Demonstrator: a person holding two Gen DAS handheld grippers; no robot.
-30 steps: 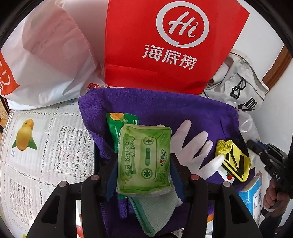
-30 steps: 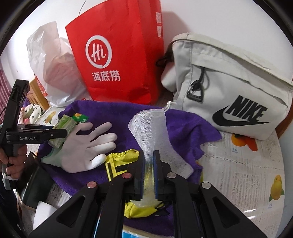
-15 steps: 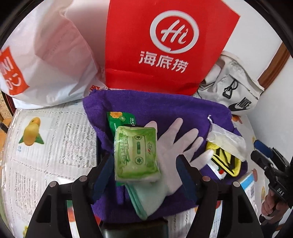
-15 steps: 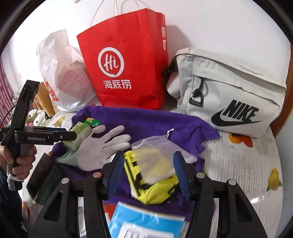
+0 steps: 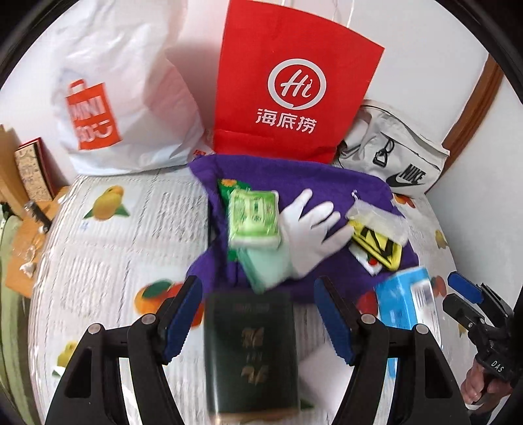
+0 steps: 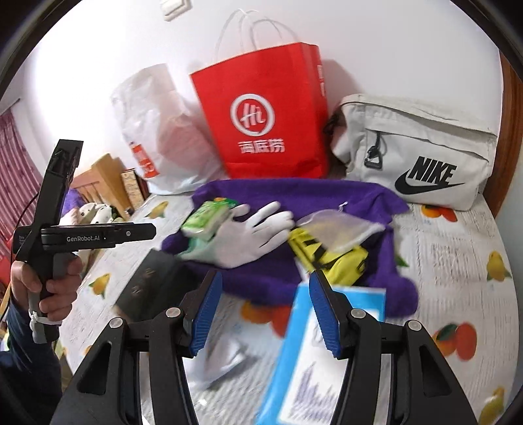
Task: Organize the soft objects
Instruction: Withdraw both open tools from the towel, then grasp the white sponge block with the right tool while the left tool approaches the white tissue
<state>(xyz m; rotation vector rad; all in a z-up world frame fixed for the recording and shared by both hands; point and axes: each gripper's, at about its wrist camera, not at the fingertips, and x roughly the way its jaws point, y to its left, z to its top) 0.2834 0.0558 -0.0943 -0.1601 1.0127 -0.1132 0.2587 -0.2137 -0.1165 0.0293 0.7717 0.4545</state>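
Left wrist: my left claw [image 5: 258, 314] stands apart, empty; the green tissue pack [image 5: 253, 217] lies on the purple towel [image 5: 327, 176] at twelve o'clock. Right wrist: my right claw [image 6: 264, 314] gapes empty; the mesh pouch [image 6: 340, 229] rests at one o'clock on the towel, and what the red bag [image 6: 261, 117] holds stays hidden.

This looks like a room in a home. A table [image 5: 108, 248] with a fruit-printed cloth stands against a white wall, and along its far edge are a red paper shopping bag [image 6: 264, 121], a white plastic store bag [image 5: 121, 108] and a grey sling bag [image 6: 421, 153]. Past the table's left edge, the right wrist view shows a striped curtain [image 6: 16, 170], wooden furniture [image 6: 104, 176] and soft toys [image 6: 94, 211]. A wall switch [image 6: 175, 7] sits high on the wall.
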